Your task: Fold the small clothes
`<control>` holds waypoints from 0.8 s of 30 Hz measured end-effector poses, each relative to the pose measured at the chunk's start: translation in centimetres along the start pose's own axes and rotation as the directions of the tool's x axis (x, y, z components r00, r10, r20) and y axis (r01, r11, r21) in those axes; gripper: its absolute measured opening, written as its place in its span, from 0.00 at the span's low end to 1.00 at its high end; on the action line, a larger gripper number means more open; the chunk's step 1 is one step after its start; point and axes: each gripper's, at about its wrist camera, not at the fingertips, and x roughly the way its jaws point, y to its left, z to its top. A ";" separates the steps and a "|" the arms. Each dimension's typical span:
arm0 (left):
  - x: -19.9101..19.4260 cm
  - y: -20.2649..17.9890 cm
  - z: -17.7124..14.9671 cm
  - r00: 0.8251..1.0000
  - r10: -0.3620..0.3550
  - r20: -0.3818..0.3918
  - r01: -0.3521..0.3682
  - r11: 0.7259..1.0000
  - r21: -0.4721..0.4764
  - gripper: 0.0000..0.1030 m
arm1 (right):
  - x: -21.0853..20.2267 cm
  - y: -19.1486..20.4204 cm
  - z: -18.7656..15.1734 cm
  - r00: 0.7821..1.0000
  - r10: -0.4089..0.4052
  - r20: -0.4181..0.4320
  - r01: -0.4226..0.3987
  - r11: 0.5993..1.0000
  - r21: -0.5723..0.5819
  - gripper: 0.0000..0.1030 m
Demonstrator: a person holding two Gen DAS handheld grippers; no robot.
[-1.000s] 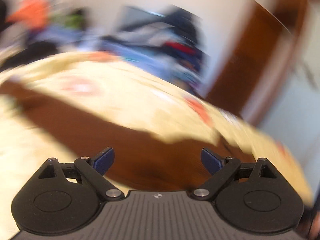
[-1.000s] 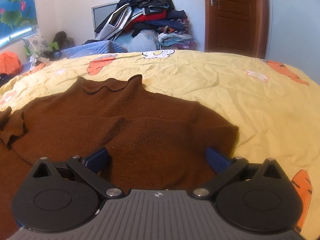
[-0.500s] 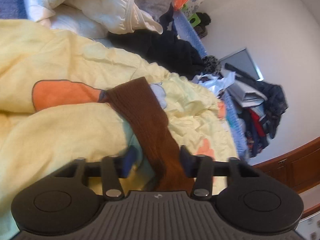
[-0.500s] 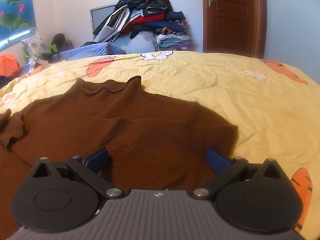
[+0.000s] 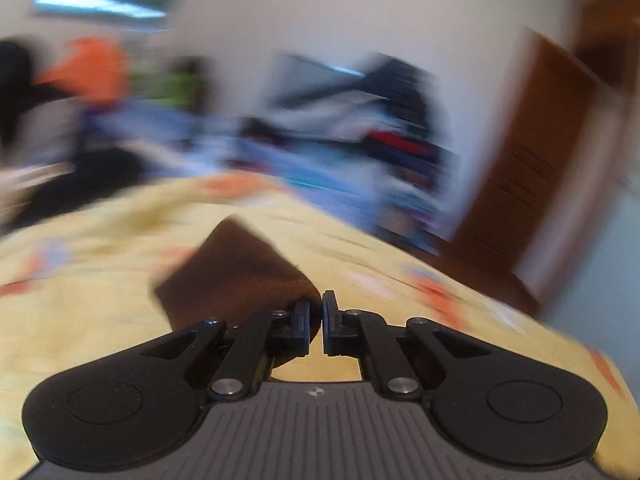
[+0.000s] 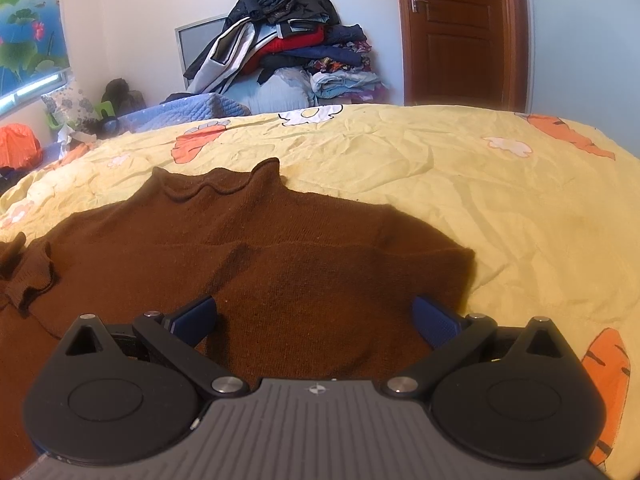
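My left gripper tilts down over the bed, fingers pinching a brown knit sleeve that juts away ahead, lifted off the sheet; this view is blurred. My right gripper hangs tilted down, fingers spread wide, over the sweater, which lies flat on the crumpled yellow carrot-print sheet, rolled collar pointing away from me.

The bed lies bare toward its right edge; the clothes pile blocks beyond its far edge
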 end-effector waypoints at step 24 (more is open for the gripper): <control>-1.7 -8.2 -17.0 0.957 -0.117 -0.267 0.185 0.951 0.246 0.91 | -2.0 -6.9 1.1 0.907 0.421 -0.006 -0.294 0.643 0.707 0.97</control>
